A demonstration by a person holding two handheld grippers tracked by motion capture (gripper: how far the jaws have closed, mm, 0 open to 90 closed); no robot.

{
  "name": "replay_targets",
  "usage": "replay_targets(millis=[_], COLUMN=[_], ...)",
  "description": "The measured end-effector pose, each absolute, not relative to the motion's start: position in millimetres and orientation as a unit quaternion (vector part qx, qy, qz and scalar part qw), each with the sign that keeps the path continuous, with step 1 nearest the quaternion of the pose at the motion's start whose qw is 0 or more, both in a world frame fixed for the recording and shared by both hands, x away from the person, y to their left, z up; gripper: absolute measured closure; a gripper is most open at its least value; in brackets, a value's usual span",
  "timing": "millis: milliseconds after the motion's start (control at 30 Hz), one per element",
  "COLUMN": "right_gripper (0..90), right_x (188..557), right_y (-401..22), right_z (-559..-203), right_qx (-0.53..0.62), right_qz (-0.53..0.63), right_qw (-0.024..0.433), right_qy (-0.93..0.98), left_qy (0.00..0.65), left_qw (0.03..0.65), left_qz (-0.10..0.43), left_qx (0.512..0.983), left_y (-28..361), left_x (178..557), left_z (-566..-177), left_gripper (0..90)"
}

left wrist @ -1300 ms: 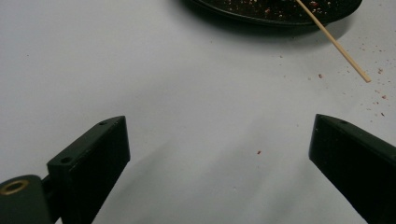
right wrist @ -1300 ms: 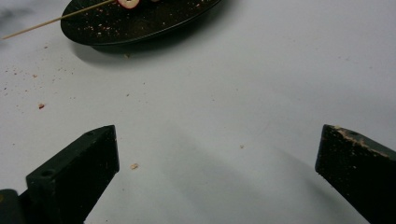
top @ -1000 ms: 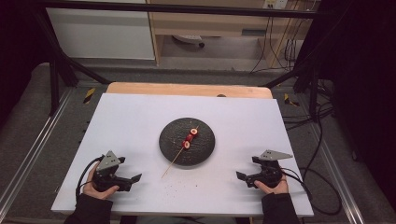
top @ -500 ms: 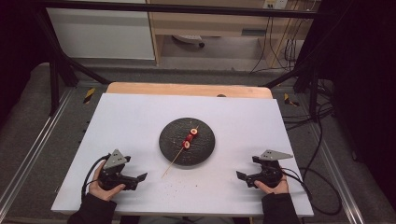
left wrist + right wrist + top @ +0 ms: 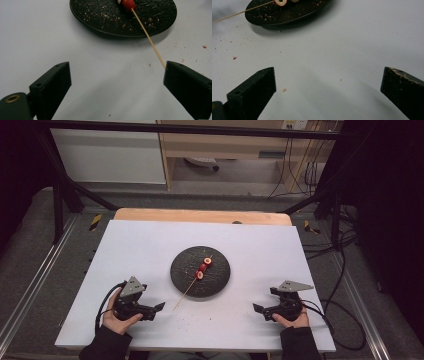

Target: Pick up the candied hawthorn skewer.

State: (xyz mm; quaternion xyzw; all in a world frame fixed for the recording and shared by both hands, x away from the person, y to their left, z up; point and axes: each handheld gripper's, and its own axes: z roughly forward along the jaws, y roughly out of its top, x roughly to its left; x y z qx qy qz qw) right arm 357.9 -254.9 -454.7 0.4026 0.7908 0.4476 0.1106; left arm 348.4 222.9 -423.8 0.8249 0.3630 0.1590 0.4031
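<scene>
A wooden skewer (image 5: 192, 285) with red fruit slices (image 5: 204, 267) lies across a black plate (image 5: 220, 281) on the white desk (image 5: 150, 245). The left tool (image 5: 156, 309) rests released beside the skewer's bare end. The right tool (image 5: 257, 309), also released, sits well apart amid crumbs (image 5: 284, 89).

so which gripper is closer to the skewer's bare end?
Left. The left gripper sits open just beside the skewer tip that overhangs the black plate. The right gripper, also open, is well off on the plate's other side.

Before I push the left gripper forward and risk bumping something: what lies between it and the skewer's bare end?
Bare white table with a few crumbs separates the open left gripper from the skewer, per the left gripper view.
</scene>
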Motion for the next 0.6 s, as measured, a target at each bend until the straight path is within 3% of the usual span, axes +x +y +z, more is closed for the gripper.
replay_targets(millis=[600], right_gripper=[1.6], right_x=[358.3], right_y=[-254.9], right_z=[-454.8], right_qx=[0.401], right_qz=[0.447], right_qw=[0.113], right_qy=[0.792], left_qy=[0.354], left_qw=[0.363], left_qz=[0.154], left_qx=[0.848], left_y=[159.5], left_x=[376.4], left_z=[-404.1], left_gripper=[15.2])
